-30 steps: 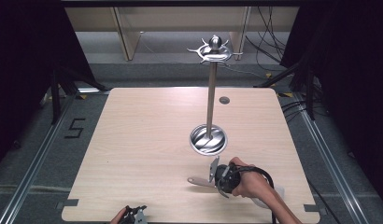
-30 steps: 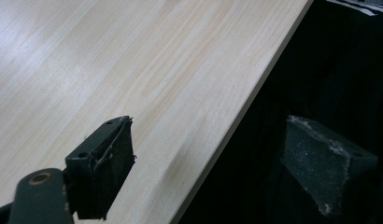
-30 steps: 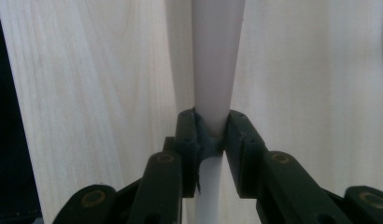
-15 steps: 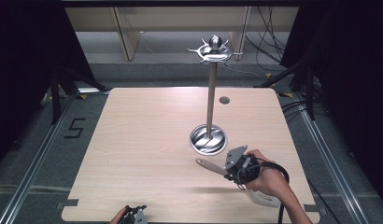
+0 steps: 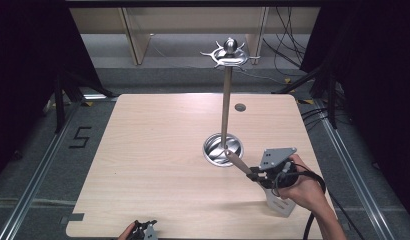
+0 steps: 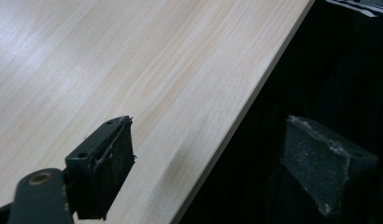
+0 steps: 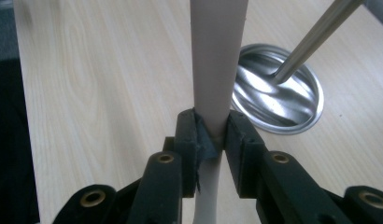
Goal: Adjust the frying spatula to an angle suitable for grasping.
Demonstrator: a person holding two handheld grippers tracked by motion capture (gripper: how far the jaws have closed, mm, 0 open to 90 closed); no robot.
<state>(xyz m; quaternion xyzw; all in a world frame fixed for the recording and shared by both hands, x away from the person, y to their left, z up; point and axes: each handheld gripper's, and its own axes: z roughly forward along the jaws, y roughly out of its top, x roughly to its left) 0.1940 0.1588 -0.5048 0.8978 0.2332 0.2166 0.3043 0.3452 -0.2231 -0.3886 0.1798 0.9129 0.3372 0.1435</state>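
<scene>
Fingers (image 7: 236,135) of my right gripper (image 5: 260,176) are clamped on the spatula's pale handle (image 7: 217,65), whose long axis points to eleven o'clock at the steel stand's base (image 5: 223,149). Left gripper (image 6: 208,172) gapes, holding nothing, at the table's (image 5: 158,150) near edge, farther away.

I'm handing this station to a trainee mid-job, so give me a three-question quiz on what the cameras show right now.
1. True or false: the right gripper is shut on the utensil handle.
2. The left gripper is: A open, B shut on a cup, C shut on a cloth.
3. What does the metal pole stand on?

Key: 1 true. 2 A. 3 The round metal base on the wooden table.
</scene>
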